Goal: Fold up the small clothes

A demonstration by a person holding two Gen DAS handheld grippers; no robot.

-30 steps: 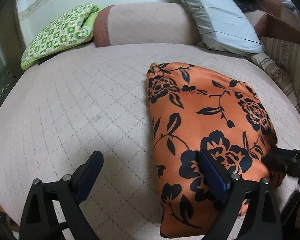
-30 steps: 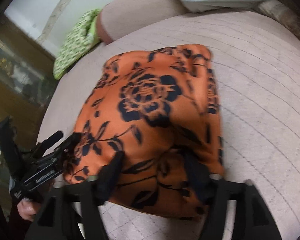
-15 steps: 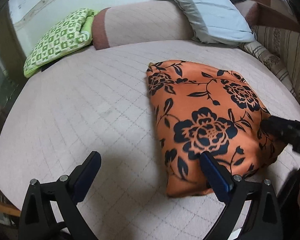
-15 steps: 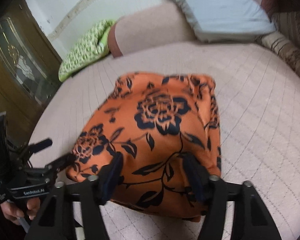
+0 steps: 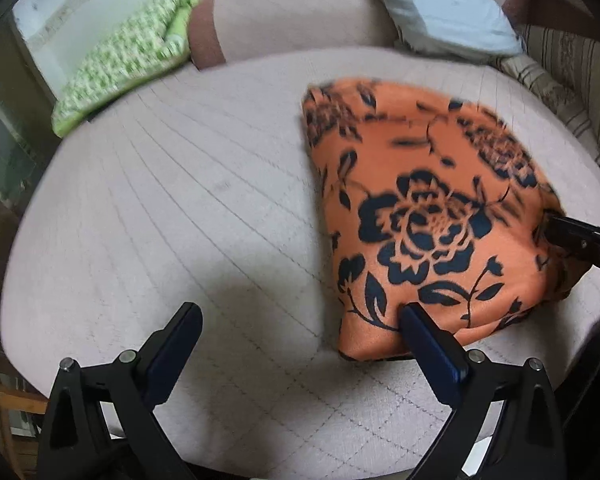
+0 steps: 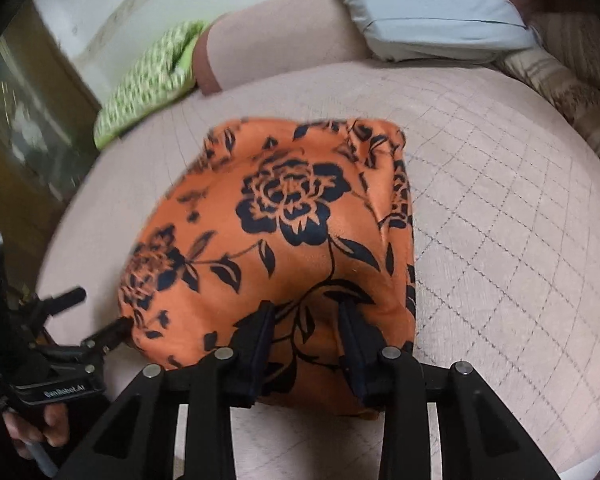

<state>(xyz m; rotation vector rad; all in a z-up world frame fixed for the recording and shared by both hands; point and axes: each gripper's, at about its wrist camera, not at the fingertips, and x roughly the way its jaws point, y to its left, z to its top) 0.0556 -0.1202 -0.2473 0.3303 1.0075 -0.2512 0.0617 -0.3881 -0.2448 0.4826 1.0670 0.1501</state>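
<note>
Pink quilted bed [image 5: 180,208] biggest thing here; orange floral garment [image 6: 284,236] lies folded near its front edge. Looks light, limp, silky, likely slippery: best pinched at near hem, both corners. Right gripper [image 6: 306,334] closing, fold of cloth bunched between its jaws. Left gripper [image 5: 300,338] wide open, holding nothing, one finger at garment's near corner. Only right view shows person's hand [image 6: 48,424] on left tool.
</note>
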